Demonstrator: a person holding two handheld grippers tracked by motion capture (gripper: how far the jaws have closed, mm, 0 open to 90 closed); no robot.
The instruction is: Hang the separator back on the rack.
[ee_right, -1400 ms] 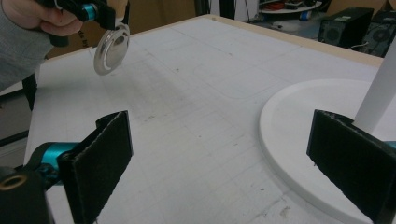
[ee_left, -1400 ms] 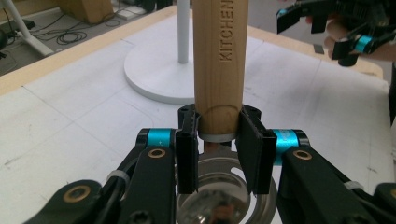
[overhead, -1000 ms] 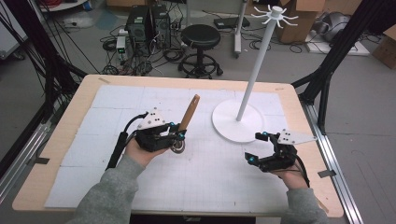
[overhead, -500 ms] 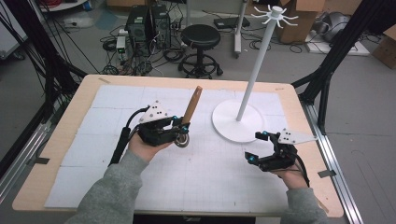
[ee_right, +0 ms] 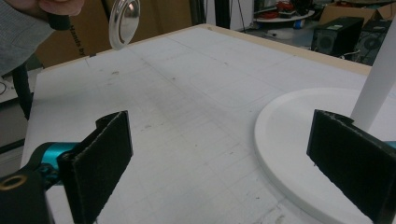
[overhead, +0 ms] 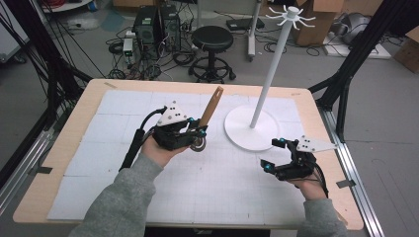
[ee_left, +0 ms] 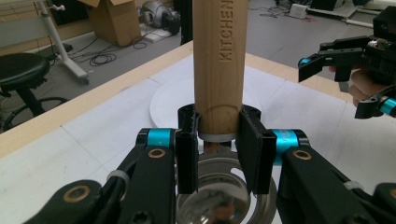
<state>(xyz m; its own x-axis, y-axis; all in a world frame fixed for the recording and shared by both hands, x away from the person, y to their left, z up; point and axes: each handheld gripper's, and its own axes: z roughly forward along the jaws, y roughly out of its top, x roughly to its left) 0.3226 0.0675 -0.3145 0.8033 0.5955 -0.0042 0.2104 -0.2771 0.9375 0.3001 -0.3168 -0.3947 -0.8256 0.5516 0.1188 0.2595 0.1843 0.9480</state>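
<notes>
A utensil with a wooden handle [overhead: 211,106] and a round shiny metal head [overhead: 199,146] is held above the table, left of centre. My left gripper [overhead: 197,136] is shut on the handle's lower end. In the left gripper view both pads press the handle [ee_left: 219,60] just above the metal head [ee_left: 219,186]. The handle tilts up and away toward the white stand [overhead: 249,128]. My right gripper [overhead: 272,154] hovers open near the stand's base, at the table's right. In its own view the right gripper [ee_right: 219,163] holds nothing, and the metal head [ee_right: 123,23] hangs far off.
The stand's tall white pole [overhead: 274,64] rises from a round base [ee_right: 299,140] and ends in a crown of hooks. A white gridded mat [overhead: 222,182] covers the wooden table. A stool [overhead: 212,39], computer towers and cables lie on the floor beyond the far edge.
My left hand has lifted the utensil a little and carried it slightly toward the far side. The right hand has kept still.
</notes>
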